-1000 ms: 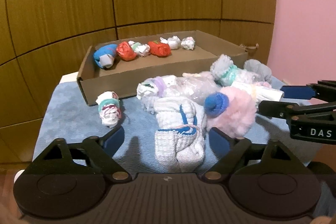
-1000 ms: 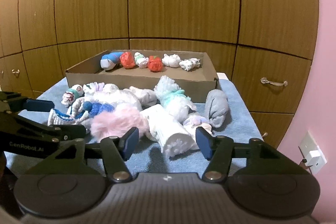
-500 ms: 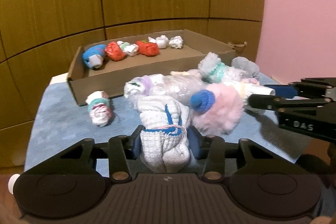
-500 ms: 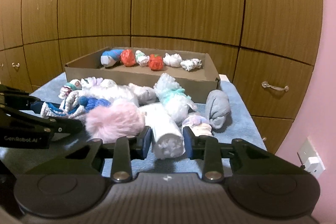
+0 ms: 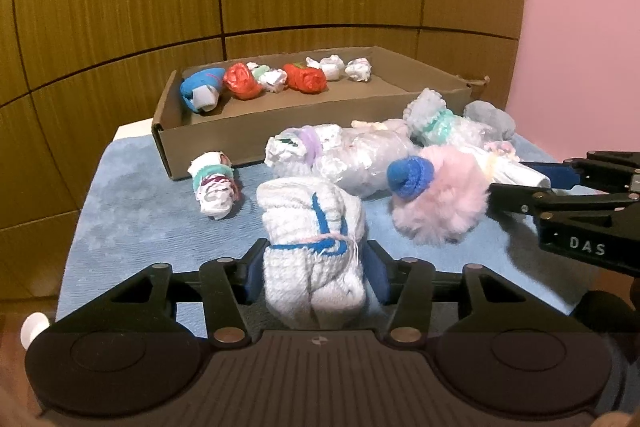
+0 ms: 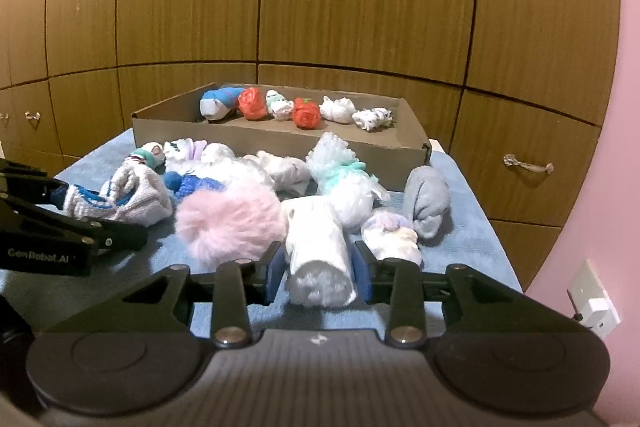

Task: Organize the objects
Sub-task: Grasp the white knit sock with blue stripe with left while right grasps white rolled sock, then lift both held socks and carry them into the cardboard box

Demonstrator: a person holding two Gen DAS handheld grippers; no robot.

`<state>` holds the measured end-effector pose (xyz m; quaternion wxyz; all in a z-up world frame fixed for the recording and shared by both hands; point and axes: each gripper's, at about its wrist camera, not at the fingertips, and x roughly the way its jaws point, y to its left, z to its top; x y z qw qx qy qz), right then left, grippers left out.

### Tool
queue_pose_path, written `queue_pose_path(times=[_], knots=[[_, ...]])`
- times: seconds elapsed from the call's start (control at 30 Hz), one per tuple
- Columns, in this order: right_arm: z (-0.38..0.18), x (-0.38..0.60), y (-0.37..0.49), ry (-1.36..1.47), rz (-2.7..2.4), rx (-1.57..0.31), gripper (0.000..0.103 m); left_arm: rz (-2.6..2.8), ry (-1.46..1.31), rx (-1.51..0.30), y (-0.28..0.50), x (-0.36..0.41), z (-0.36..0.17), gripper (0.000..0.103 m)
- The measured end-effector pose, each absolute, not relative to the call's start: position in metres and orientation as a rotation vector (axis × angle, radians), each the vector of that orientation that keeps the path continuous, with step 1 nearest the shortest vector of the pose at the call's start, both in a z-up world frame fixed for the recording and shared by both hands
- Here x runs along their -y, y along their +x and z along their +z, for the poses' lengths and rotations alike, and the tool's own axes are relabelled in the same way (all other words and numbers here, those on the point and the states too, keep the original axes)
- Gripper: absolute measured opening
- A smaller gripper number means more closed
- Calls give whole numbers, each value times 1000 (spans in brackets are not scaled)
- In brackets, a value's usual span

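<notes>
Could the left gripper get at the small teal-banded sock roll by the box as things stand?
Probably not right away: the left gripper already has the white and blue sock bundle between its pads, its jaws easing open slightly. The teal-banded roll lies unobstructed on the blue cloth; the way there looks free.

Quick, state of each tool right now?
Left tool: opening slightly, pads on the white-and-blue sock roll.
Right tool: opening slightly, pads on the white roll.
</notes>
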<state>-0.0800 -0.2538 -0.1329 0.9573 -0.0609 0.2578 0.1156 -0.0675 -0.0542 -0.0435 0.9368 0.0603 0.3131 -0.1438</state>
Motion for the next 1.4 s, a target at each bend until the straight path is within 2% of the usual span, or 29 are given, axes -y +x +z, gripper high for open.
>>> queue_pose_path(times=[0.13, 0.23, 0.53, 0.93, 1.0, 1.23, 1.33, 1.4], knots=[[-137, 252, -78, -107, 239, -524, 31, -296, 132, -627, -67, 56, -43, 50], [-136, 252, -88, -102, 238, -510, 29, -294, 126, -613, -71, 52, -40, 48], [-98, 261, -105, -71, 254, -422, 29, -268, 146, -582, -79, 37, -5, 48], [-52, 244, -71, -86, 347, -354, 27, -255, 136, -581, -33, 19, 37, 49], [-53, 239, -63, -92, 350, -360, 22, -254, 149, -586, -25, 20, 37, 49], [-61, 230, -37, -84, 387, -438, 21, -252, 143, -624, -5, 23, 26, 49], [-75, 232, -54, -79, 367, -465, 27, -262, 134, -622, -14, 22, 20, 49], [-85, 238, -63, -43, 363, -502, 28, -265, 133, -624, -20, 21, 15, 49]])
